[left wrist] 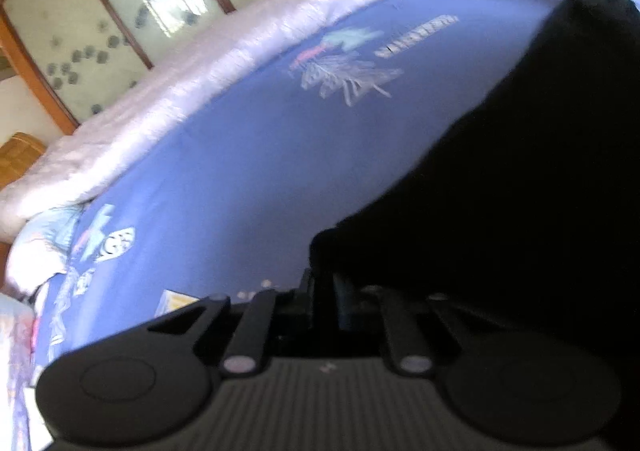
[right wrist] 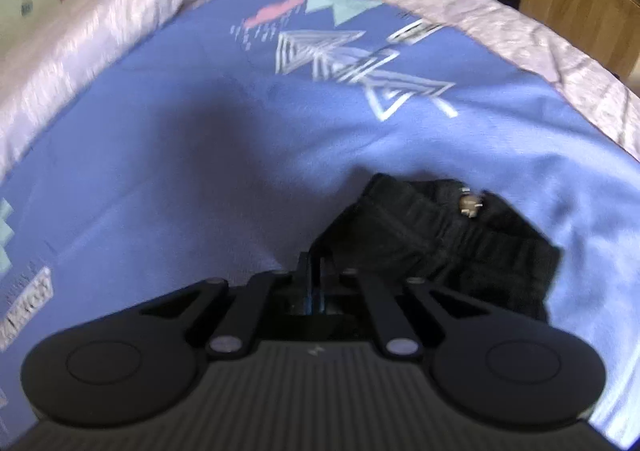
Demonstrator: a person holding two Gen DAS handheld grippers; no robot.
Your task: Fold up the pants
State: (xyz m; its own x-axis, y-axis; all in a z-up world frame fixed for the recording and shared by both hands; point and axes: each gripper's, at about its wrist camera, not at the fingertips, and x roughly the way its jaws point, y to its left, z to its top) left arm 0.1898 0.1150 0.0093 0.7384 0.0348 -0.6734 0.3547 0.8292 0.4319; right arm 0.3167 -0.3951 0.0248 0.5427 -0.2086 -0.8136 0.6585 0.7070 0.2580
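The black pants (right wrist: 444,239) lie on the blue bedsheet (right wrist: 200,171), spreading toward 2 o'clock from the right gripper (right wrist: 318,271). Its jaws are pinched together on the waistband edge. The left gripper (left wrist: 320,271) is likewise clamped on the pants' dark cloth, which fills its view toward 3 o'clock.

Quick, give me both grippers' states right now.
Left gripper: shut on an edge of the black fabric pants.
Right gripper: shut on the waistband end of the black fabric pants lying on the blue patterned bedsheet.
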